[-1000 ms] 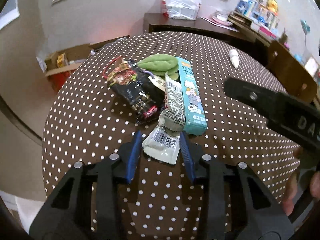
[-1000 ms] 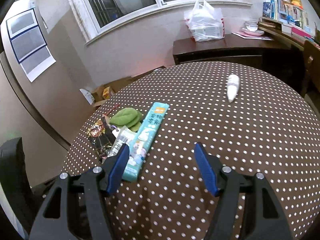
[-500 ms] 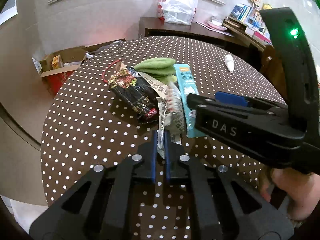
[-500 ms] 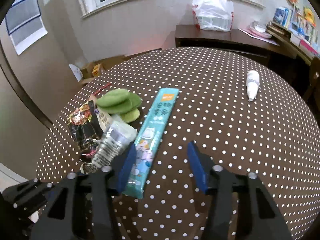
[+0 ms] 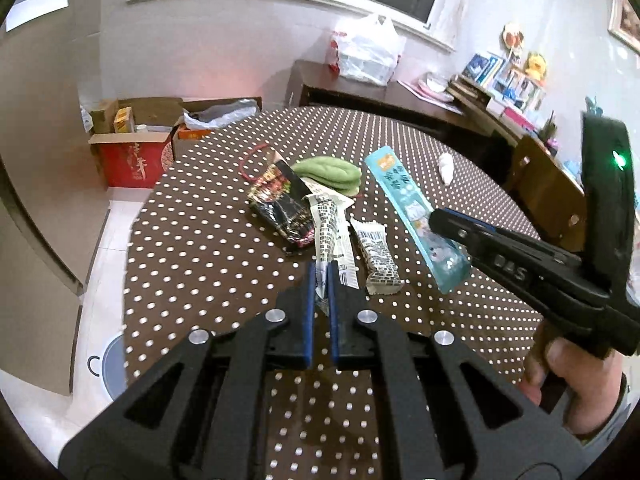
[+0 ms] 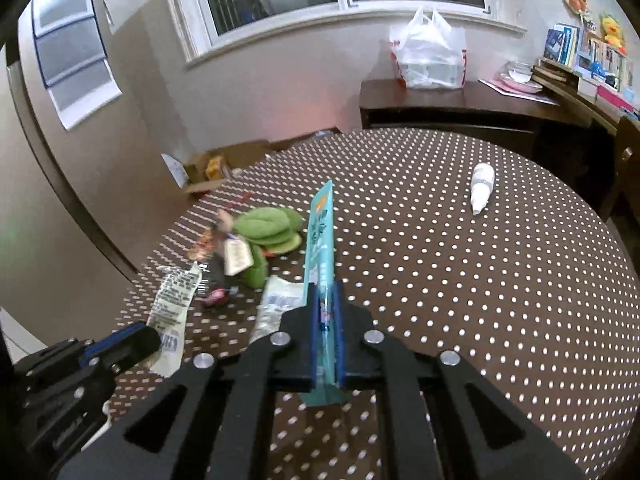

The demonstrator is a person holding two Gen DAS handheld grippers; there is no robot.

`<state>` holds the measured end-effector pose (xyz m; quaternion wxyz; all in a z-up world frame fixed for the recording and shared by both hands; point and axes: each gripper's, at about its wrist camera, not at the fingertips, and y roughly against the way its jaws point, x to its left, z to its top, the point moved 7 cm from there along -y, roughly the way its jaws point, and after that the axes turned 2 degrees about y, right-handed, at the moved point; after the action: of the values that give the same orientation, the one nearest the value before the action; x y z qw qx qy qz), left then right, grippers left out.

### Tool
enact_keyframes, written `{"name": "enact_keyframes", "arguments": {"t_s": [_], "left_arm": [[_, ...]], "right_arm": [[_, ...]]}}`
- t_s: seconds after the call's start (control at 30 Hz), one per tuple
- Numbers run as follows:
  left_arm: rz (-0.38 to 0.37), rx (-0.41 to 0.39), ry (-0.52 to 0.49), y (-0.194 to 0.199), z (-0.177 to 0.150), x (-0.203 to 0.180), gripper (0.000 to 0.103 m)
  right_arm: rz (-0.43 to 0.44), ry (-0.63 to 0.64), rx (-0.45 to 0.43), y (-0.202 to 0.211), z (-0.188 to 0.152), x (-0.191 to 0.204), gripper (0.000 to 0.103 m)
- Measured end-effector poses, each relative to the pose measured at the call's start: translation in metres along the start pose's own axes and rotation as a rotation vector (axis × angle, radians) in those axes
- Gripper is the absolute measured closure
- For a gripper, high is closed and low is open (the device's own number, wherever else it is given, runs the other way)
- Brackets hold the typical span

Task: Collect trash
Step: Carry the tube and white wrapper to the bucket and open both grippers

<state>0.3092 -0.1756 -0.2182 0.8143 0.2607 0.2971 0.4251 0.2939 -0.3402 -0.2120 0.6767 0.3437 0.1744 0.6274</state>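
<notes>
Teal packet (image 6: 320,240) is clamped edge-up in your right gripper (image 6: 324,320), lifted off the dotted table (image 6: 460,280); your left gripper (image 5: 319,280) pinches the white wrapper (image 5: 328,224), raised above the table.

A long teal packet (image 6: 320,240) stands on edge, lifted off the dotted table, its near end pinched and its far end pointing away. A grey-white printed wrapper (image 5: 329,236) is pinched at its near end too and trails toward the far pile. Just right of it a second short grey-white wrapper (image 5: 378,256) lies flat. Left of them lies a black and red crumpled packet (image 5: 280,204), with green leaf-shaped pieces (image 5: 330,170) just beyond it. A small white bottle (image 6: 481,186) lies on its side, well apart at far right.
</notes>
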Motion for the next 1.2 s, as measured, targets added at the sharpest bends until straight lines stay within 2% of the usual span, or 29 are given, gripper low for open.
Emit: {"name": "enact_keyframes", "arguments": {"t_s": [0.17, 0.33, 0.53, 0.73, 0.87, 1.03, 1.13, 1.2], "left_arm": [[-0.01, -0.059, 0.034, 0.032, 0.002, 0.009, 0.097], [0.032, -0.108, 0.079, 0.066, -0.001, 0.04, 0.097], [0.128, -0.146, 0.173, 0.106, -0.016, 0.108, 0.097], [0.234, -0.157, 0.279, 0.136, -0.039, 0.193, 0.097], [0.31, -0.143, 0.355, 0.145, -0.057, 0.25, 0.097], [0.375, -0.119, 0.421, 0.145, -0.075, 0.301, 0.097], [0.395, -0.1, 0.448, 0.137, -0.081, 0.319, 0.097], [0.409, -0.079, 0.466, 0.13, -0.087, 0.332, 0.097]], "right_arm": [[0.053, 0.021, -0.034, 0.025, 0.004, 0.023, 0.096], [0.152, 0.085, -0.057, 0.042, 0.004, 0.084, 0.096], [0.268, 0.172, -0.035, 0.036, -0.005, 0.172, 0.096], [0.388, 0.26, 0.039, 0.011, -0.027, 0.266, 0.096], [0.427, 0.311, 0.089, -0.012, -0.042, 0.313, 0.096], [0.452, 0.351, 0.154, -0.046, -0.061, 0.356, 0.095], [0.451, 0.351, 0.158, -0.068, -0.069, 0.369, 0.089], [0.422, 0.365, 0.168, -0.086, -0.075, 0.376, 0.058]]}}
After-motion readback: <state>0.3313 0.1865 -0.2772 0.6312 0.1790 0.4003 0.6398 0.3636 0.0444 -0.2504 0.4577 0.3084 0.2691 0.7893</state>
